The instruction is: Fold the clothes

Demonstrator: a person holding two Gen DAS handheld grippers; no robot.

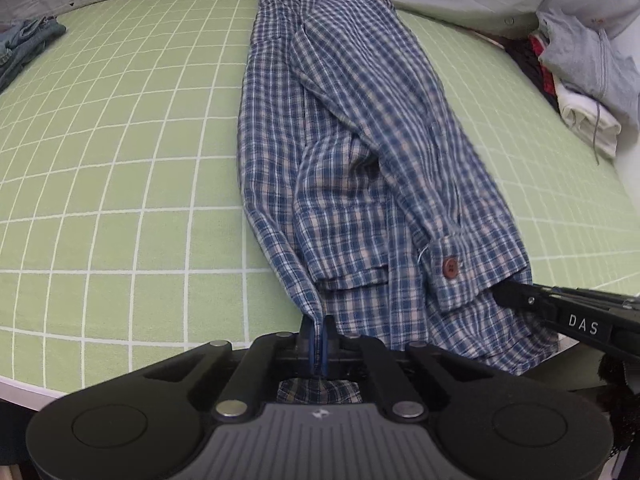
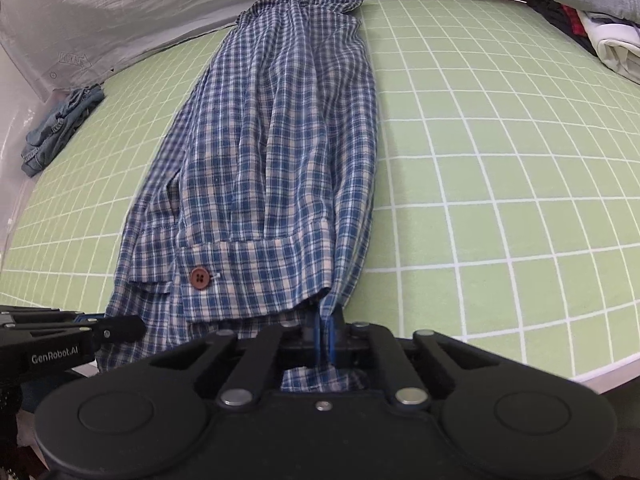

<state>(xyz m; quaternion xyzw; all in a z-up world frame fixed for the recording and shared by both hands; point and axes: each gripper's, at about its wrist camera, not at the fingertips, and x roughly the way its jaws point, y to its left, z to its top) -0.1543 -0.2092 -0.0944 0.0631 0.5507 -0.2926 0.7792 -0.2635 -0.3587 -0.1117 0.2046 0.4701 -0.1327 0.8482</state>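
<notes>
While both tools grip its near hem, the plaid shirt (image 1: 340, 168) lies lengthwise on the green grid mat (image 1: 120, 184), collar at the far edge and hem at the near edge. Fabric is a blue, white and tan check, creased, folded into a narrow strip with 1 sleeve laid along the top. The sleeve cuff carries 1 brown 4-hole button (image 1: 450, 268), seen also from the right wrist (image 2: 199, 278).

Left gripper (image 1: 319, 330): clenched on the hem's left corner, cloth pinched between blue pads. Right gripper (image 2: 325, 332): clenched on the hem's right corner likewise.

Legible writing: "DAS" on the right tool's finger in the left view; "GenRobot.AI" on the left tool's finger in the right view.

Denim garment (image 2: 60, 128) sits at the mat's far left; a clothes pile (image 1: 580, 80) at far right.
</notes>
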